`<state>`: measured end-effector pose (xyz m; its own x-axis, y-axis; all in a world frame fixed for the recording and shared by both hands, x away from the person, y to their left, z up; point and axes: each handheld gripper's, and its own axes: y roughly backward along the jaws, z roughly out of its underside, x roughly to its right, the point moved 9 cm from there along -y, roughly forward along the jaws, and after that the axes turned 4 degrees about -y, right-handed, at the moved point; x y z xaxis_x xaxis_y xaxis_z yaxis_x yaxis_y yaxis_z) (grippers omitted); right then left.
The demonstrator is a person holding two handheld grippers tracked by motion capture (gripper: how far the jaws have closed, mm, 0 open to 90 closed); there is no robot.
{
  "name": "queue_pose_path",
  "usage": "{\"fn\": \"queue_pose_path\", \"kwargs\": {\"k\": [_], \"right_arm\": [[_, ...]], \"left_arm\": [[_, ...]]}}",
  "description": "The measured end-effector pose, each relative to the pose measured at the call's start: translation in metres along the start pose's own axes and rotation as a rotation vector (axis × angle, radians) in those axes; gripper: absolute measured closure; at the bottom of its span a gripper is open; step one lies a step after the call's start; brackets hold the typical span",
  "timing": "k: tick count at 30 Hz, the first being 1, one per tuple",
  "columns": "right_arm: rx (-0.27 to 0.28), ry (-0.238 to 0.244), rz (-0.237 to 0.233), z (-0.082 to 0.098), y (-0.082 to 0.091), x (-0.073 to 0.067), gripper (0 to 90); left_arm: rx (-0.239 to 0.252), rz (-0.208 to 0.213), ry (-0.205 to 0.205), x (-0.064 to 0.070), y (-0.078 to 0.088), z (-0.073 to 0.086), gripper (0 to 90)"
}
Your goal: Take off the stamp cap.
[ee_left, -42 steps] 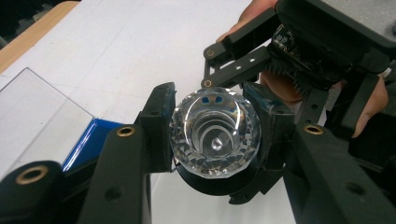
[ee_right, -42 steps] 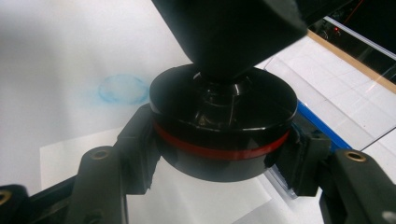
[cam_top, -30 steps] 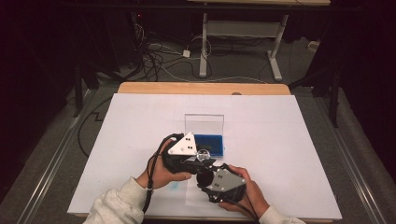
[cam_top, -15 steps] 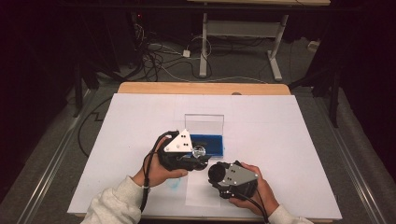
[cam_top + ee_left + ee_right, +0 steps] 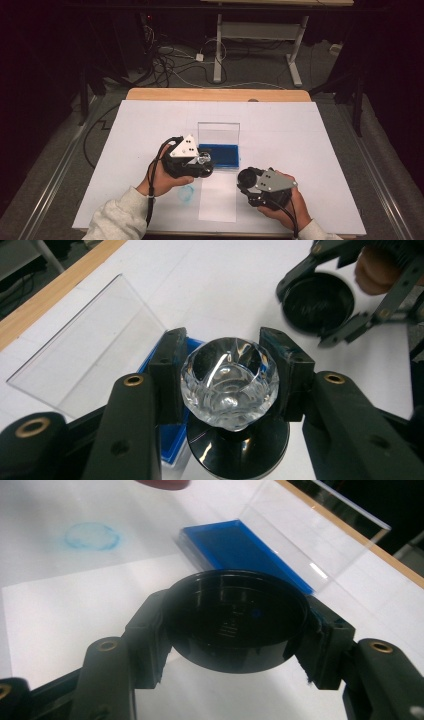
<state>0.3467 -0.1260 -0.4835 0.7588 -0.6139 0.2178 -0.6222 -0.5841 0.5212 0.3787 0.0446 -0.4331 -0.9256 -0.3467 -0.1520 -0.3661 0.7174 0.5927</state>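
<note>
Inspector: Left gripper [image 5: 227, 377]: jaws closed on a clear faceted glass knob [image 5: 229, 381] mounted on a round black base [image 5: 240, 450]. The pads press its two sides; the knob sits upright between them, base below the jaw line.

Clerk: And the right?

Inspector: Right gripper [image 5: 235, 625]: jaws clamped across a shallow round black plastic cap [image 5: 236, 617], gripped at its rim, hollow side facing the camera.

Clerk: Position against the blue ink pad?

Inspector: The blue rectangular ink pad with its clear lid raised [image 5: 219, 154] serves as landmark. In the high view the left gripper [image 5: 200, 162] holds the knob just at the pad's near-left corner, above the table. The right gripper [image 5: 247, 180] holds the cap nearer the person than the pad and to its right, apart from it.

Clerk: The governing relation?

Inspector: In the left gripper view the cap [image 5: 318, 302] lies beyond and right of the knob, well clear. My judgement: the stamp face under the black base is uncovered, and the left hand is the nearer to the pad for inking. A faint blue ring mark [image 5: 186, 192] lies on the white table sheet [image 5: 300, 130], on the person's side of the pad.
</note>
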Motion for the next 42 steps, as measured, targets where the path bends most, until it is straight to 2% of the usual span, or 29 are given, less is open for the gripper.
{"fn": "queue_pose_path", "kwargs": {"k": [7,20,32,42], "right_arm": [[0.013,-0.036,0.046,0.006,0.014,0.016,38.8],[0.018,-0.109,0.105,0.023,0.033,0.043,38.7],[0.041,-0.148,0.144,0.028,0.045,0.058,38.8],[0.028,-0.150,0.147,0.031,0.045,0.060,38.7]], "left_arm": [[-0.007,-0.021,0.018,-0.007,0.000,0.006,54.7],[-0.015,-0.055,0.023,-0.018,0.003,0.012,54.6],[-0.014,-0.069,0.025,-0.021,0.006,0.013,54.6],[-0.022,-0.075,0.023,-0.023,0.005,0.015,54.6]]}}
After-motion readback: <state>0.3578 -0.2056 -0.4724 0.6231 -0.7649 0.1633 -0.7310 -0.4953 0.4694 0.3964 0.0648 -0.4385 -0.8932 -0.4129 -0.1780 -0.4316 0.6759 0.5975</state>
